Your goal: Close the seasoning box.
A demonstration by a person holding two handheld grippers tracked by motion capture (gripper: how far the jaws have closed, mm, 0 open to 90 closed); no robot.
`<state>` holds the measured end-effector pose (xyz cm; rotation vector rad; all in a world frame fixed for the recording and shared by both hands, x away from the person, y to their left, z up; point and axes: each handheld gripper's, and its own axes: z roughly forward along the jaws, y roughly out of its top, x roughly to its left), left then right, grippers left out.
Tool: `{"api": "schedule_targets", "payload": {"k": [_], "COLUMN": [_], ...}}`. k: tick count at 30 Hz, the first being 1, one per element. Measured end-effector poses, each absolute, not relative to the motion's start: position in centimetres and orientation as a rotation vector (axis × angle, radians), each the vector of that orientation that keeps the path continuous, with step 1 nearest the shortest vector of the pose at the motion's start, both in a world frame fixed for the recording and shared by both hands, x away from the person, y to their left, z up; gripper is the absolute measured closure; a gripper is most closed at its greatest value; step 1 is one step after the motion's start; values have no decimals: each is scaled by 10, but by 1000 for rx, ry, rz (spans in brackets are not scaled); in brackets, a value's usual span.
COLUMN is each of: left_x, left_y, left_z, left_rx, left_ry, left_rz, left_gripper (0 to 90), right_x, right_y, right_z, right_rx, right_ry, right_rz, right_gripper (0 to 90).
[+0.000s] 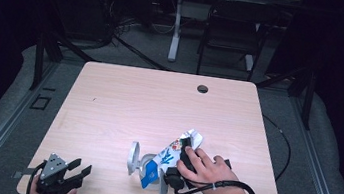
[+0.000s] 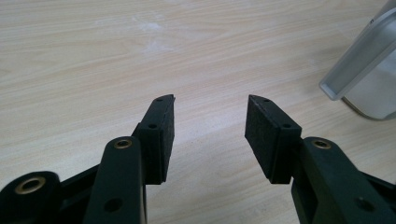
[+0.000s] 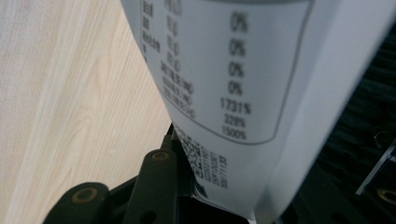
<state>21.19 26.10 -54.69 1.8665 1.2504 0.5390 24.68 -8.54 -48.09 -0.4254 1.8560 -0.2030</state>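
At the near left corner of the worktop [image 1: 124,101], the left gripper [image 1: 79,168] is resting low, and the person's left hand [image 1: 49,193] is coming in from the bottom edge and holding it from behind. The gripper is pointing forward and a little to the right, with the grey three-cornered plate [image 1: 54,165] on its top. In the left gripper view its jaws are standing wide apart with bare wood between them, and its pads [image 2: 164,135] are touching nothing. At the right edge of that view a grey metal object [image 2: 359,65] is standing near, but apart from the jaws.

Moving to the right in the high view, this metal object [image 1: 133,158] is lying on the worktop near the front edge, and a white and blue packet [image 1: 168,158] is lying against it, tilted up toward the right.

The right hand [image 1: 203,170] is reaching in from the bottom right, with the forearm lying diagonally and the fingers wrapped over the right gripper [image 1: 182,151], which is pressed onto the packet. A black cable [image 1: 229,185] is looping around the wrist. In the right gripper view the packet [image 3: 243,93] is passing between the jaws, with printed numbers on its white back, so this gripper is closed narrowly on the packet. The packet is just above the worktop [image 3: 70,93] there.
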Motion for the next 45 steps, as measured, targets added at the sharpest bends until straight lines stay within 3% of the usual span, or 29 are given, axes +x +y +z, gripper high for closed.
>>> {"api": "schedule_targets", "payload": {"k": [45], "left_x": [212], "left_y": [262], "left_z": [-548], "left_rx": [1863], "left_ry": [1253], "left_rz": [538], "left_gripper": [530], "right_x": [244], "right_y": [-86], "right_z": [-478], "right_rx": [-426], "right_ry": [1855], "right_rz": [-200], "right_gripper": [748]}}
